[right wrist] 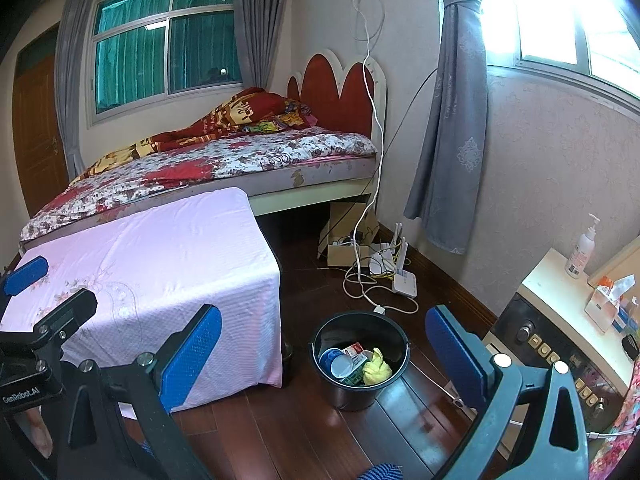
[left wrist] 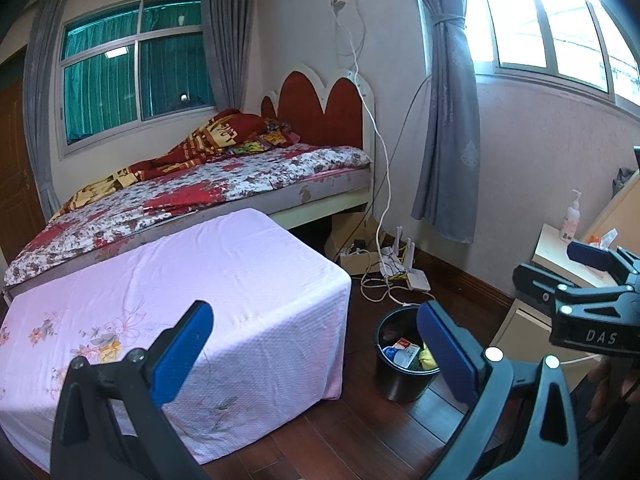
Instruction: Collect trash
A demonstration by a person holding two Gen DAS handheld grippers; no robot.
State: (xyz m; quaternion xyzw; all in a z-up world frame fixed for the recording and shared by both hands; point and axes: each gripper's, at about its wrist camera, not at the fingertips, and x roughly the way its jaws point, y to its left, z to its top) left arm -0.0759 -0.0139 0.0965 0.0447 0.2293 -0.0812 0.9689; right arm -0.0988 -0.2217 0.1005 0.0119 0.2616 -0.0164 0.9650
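A black bucket [right wrist: 358,388] stands on the wooden floor beside the pink-covered table [right wrist: 160,264]. It holds trash: a blue-and-white cup lid [right wrist: 335,361], a small carton [right wrist: 354,350] and a crumpled yellow wad [right wrist: 376,368]. The bucket also shows in the left wrist view [left wrist: 400,380], partly behind a finger. My left gripper [left wrist: 316,354] is open and empty, held above the table's corner. My right gripper [right wrist: 324,354] is open and empty, above and in front of the bucket. The right gripper also shows at the right edge of the left view [left wrist: 592,272].
A bed [right wrist: 224,164] with a floral cover stands behind the table. Cables, a router [right wrist: 404,280] and a cardboard box [right wrist: 344,248] lie on the floor by the wall. A white cabinet [right wrist: 560,296] with a pump bottle [right wrist: 582,250] and a tissue box stands at right.
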